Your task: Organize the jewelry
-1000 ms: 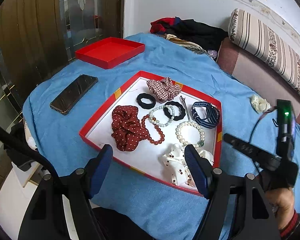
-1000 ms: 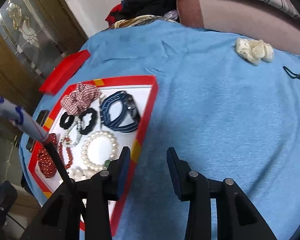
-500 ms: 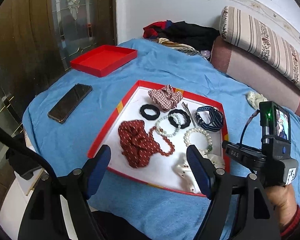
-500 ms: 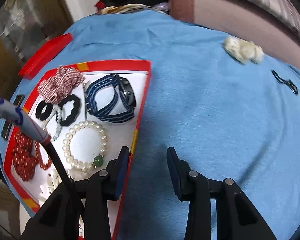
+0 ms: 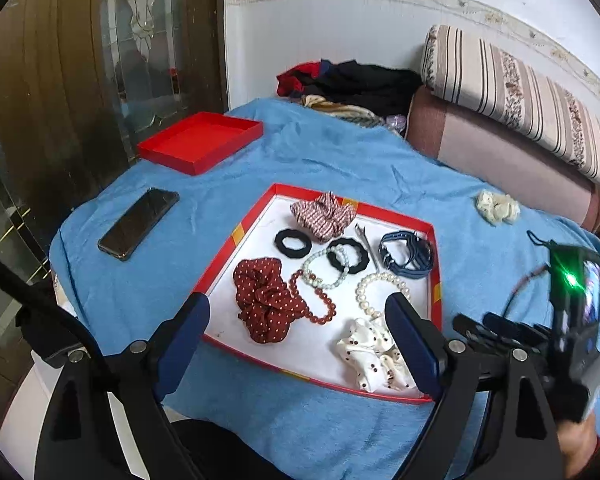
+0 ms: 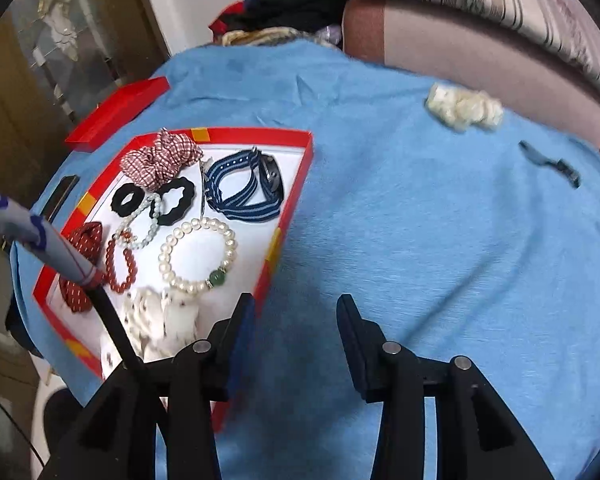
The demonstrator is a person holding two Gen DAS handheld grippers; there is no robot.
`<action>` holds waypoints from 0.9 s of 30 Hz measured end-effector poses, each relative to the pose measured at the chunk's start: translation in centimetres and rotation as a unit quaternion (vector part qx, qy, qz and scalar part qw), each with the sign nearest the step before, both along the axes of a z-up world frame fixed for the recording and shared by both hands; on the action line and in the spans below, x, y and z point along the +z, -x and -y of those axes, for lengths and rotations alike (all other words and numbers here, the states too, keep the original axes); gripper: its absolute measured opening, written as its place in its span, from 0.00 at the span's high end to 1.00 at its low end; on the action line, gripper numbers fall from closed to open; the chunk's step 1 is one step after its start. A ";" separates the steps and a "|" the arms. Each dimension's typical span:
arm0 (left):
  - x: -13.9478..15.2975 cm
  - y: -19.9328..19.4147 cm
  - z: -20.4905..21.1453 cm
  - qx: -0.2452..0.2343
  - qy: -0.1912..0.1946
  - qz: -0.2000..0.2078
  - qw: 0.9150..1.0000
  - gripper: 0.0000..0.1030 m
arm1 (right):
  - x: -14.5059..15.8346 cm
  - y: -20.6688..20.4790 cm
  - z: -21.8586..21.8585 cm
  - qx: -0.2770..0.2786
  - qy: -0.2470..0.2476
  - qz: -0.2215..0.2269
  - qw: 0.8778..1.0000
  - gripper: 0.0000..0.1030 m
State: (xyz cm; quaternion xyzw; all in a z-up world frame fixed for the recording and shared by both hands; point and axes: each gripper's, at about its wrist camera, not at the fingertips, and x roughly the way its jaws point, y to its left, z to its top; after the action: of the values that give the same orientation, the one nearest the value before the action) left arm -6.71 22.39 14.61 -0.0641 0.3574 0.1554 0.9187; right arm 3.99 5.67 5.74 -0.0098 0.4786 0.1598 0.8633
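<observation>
both jaws are opening with nothing between them: left hand-held gripper low over the red tray mid-frame, right hand-held gripper over blue cloth beside the pearl bracelet.

At the lower right of the left wrist view, the blue finger pad covers part of the white dotted fabric scrunchie. The black right-hand gripper device there is blurred. At the right of the right wrist view, the small black clip is smeared.
</observation>
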 end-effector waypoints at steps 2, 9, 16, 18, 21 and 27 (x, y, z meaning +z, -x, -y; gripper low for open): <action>0.5 0.5 0.3 0.009 -0.006 0.017 1.000 0.14 | 0.6 1.2 0.7 0.003 0.010 0.016 1.000 0.49; 2.4 2.0 1.2 0.038 -0.013 0.063 0.997 0.05 | 1.2 4.2 1.8 0.018 0.034 0.045 0.998 0.48; 3.5 3.0 1.5 0.052 -0.024 0.085 0.995 0.00 | 2.3 5.7 1.9 0.024 0.024 0.062 0.998 0.43; 3.3 2.8 1.8 0.047 -0.026 0.077 0.996 0.00 | 2.6 6.1 1.8 0.026 0.021 0.067 0.997 0.42; 2.5 2.5 2.4 0.039 -0.028 0.052 0.998 0.00 | 3.0 6.8 1.5 0.032 0.019 0.076 0.996 0.42; 0.7 2.2 4.0 0.022 -0.039 0.006 0.999 0.00 | 3.1 7.8 0.8 0.042 0.032 0.083 0.995 0.40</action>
State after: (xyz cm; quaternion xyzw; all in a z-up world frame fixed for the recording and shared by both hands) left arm -8.95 18.38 15.31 -0.0365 0.3440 0.1890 0.9190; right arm -3.84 4.90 8.80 -0.0703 0.4092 0.1791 0.8919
